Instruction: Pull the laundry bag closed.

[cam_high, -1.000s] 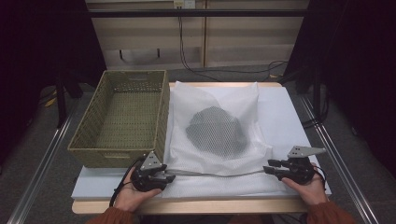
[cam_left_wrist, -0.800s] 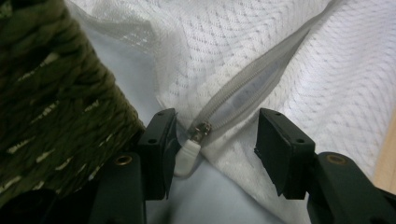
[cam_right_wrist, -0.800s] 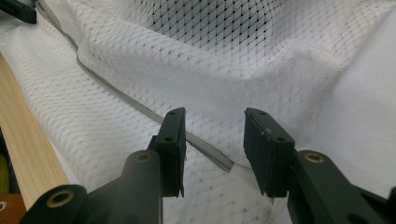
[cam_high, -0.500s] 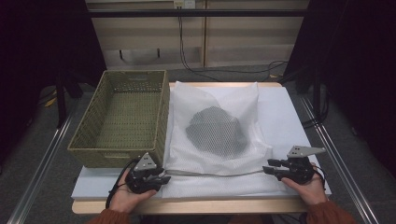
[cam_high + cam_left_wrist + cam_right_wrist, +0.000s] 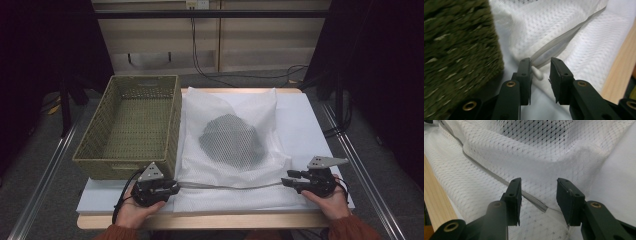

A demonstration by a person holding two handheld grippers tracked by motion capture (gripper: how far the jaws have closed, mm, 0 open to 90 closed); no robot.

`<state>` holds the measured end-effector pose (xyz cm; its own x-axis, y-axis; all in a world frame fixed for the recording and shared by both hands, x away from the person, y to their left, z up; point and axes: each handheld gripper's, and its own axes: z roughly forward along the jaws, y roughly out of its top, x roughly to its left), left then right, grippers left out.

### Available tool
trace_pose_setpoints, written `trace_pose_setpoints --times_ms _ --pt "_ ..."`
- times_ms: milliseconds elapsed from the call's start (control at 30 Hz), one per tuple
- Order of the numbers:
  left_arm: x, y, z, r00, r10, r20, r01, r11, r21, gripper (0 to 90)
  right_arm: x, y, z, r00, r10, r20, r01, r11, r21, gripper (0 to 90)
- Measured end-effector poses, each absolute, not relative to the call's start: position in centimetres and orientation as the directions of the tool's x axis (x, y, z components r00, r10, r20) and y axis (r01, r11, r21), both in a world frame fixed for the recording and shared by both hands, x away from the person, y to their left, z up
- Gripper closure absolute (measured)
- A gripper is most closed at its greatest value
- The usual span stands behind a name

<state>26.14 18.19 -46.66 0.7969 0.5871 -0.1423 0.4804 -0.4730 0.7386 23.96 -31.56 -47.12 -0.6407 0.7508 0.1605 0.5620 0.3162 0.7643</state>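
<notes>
We had the white mesh laundry bag [image 5: 235, 145] lying flat on the surface [image 5: 320, 120], just beside the woven green basket [image 5: 132, 125], with a dark bundle [image 5: 231, 140] showing through its netting. Its zipper [image 5: 230, 186] ran along the near edge, between our two hands, which is why we had placed one claw at each end of it.

The left claw [image 5: 540, 72] sat at the zipper's left end, close to the basket's corner. Its jaws had just been closing but were not yet pressing on anything: the small white zipper pull [image 5: 537, 73] lay between them, touching the inner face of one jaw, with a gap to the other. We judged this as lining up to pinch the pull.

The right claw [image 5: 539, 195] stood at the other end, its jaws having just been opening and now fairly wide, straddling the zipper tape without gripping it. Presumably it was there to steady the bag's corner while the left one drew the pull along.
</notes>
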Motion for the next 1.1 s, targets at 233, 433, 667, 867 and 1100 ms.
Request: trace_pose_setpoints --times_ms 233,433,667,867,1100 --pt "26.2 17.2 -46.7 0.809 0.576 -0.120 0.463 -0.497 0.734 70.0 23.9 -31.6 -47.1 -0.641 0.750 0.161 0.562 0.316 0.764 55.5" --pt "26.3 16.6 -47.1 0.819 0.562 -0.114 0.453 -0.512 0.730 63.0 23.9 -31.5 -47.1 -0.644 0.748 0.160 0.561 0.319 0.764 55.7" --pt "25.8 17.8 -46.9 0.800 0.593 -0.095 0.467 -0.514 0.720 59.0 23.8 -31.4 -47.0 -0.643 0.749 0.159 0.559 0.316 0.767 55.6" --pt "25.9 18.6 -47.1 0.792 0.600 -0.115 0.487 -0.506 0.712 61.6 23.9 -30.7 -46.8 -0.665 0.730 0.155 0.544 0.332 0.771 59.4" --pt "25.9 17.6 -47.6 0.807 0.580 -0.112 0.482 -0.537 0.693 63.0 24.3 -29.3 -46.4 -0.707 0.689 0.158 0.518 0.352 0.780 64.0"
